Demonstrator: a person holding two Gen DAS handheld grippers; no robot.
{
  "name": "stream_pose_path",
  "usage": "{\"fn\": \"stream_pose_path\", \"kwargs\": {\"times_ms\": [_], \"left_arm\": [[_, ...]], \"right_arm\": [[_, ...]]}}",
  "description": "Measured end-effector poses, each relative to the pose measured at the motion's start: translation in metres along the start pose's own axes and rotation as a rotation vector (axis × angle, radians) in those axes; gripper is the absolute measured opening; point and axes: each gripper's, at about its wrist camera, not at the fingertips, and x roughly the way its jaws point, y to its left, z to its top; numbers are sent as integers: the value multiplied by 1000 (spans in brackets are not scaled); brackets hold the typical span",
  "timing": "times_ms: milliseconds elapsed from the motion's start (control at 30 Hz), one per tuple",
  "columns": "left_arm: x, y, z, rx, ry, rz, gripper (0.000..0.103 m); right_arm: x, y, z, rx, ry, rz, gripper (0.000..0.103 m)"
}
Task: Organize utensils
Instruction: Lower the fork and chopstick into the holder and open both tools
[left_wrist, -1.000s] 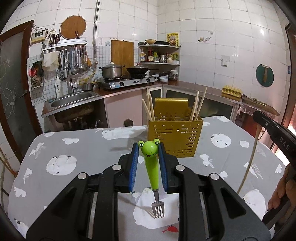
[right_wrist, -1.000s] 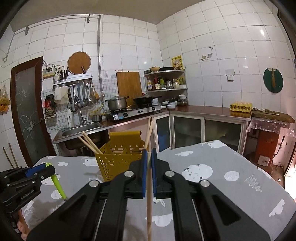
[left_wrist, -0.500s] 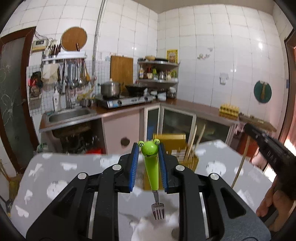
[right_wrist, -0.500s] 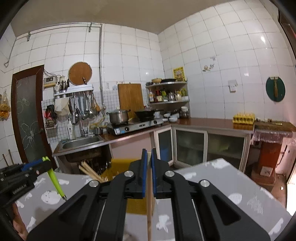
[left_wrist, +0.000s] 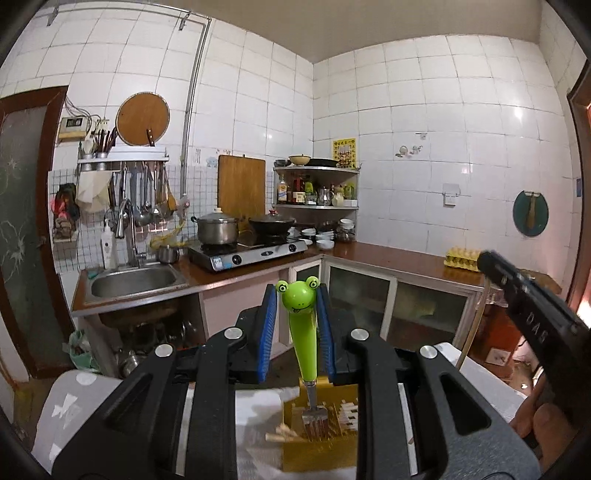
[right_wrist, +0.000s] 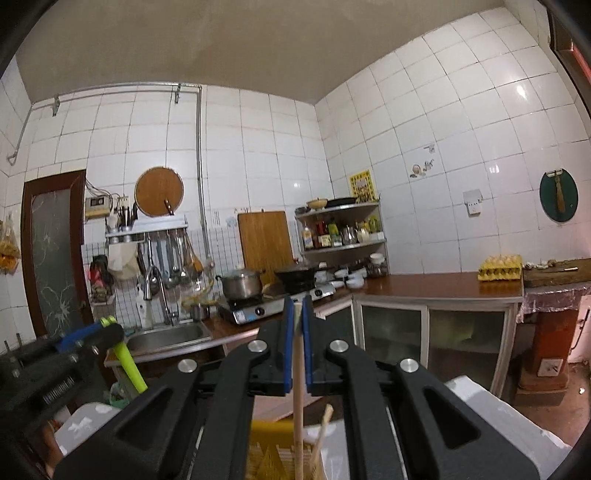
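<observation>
The left gripper (left_wrist: 297, 314) clamps a green frog-handled fork (left_wrist: 303, 334), prongs hanging down over the yellow utensil basket (left_wrist: 319, 448) on the near table (left_wrist: 70, 398). The right gripper (right_wrist: 298, 343), jaws nearly together, pinches an upright wooden chopstick (right_wrist: 297, 406) whose lower end hangs over the same basket, beside another chopstick (right_wrist: 322, 432) leaning inside.

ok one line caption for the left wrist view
Left gripper holds a green frog-handled fork above the yellow slotted utensil basket.
</observation>
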Motion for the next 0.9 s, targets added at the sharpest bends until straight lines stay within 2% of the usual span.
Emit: {"fn": "stream_pose_path", "kwargs": {"times_ms": [200,400,633,833,867,900], "left_arm": [[52,-6,-18,32,23,1,21],[89,0,-45,24,91,-11,21],[109,4,-88,22,191,-17,21],[116,8,-103,21,252,0,22],[112,9,-102,22,249,0,24],[107,8,-101,27,251,-4,32]], "right_arm": [[36,7,-15,-29,-33,2,5],[66,0,-45,-43,13,9,5],[73,-9,-90,-82,114,31,5],[79,-23,-112,-81,208,12,8],[81,-25,-115,-86,224,6,9],[82,-27,-116,-94,241,-5,9]]}}
